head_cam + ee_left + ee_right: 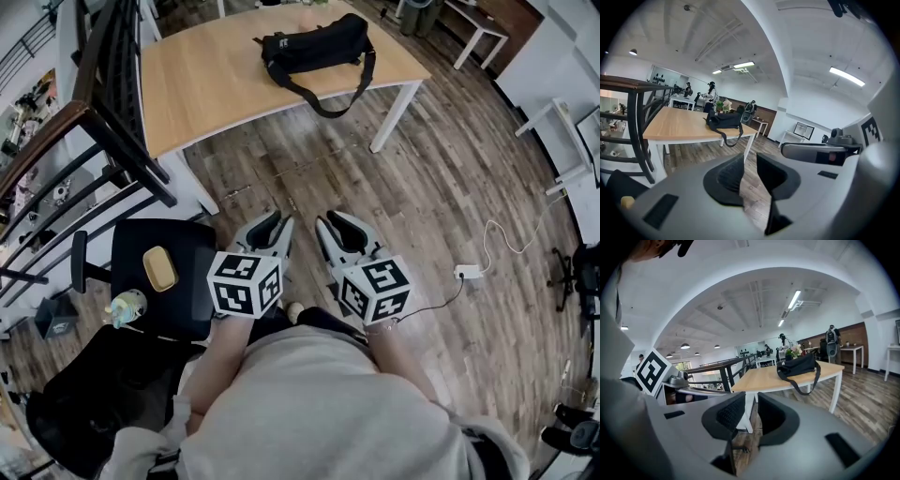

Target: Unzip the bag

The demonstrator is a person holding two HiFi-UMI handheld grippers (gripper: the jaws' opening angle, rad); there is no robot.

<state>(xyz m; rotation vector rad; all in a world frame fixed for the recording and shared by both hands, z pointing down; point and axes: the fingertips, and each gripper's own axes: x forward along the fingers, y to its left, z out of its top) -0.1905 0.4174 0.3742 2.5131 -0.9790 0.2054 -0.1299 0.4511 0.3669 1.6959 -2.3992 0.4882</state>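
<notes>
Fingers [725,177] of left gripper [280,222], right gripper [328,221] (parted) hang clear of table [206,80].

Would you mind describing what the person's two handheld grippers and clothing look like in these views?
The left gripper and right gripper are alike: a light grey moulded body, two curved jaws lined with black ribbed pads, and a white cube with black square markers. A thin dark cable trails from the right one. The person wears a pale grey top.
</notes>
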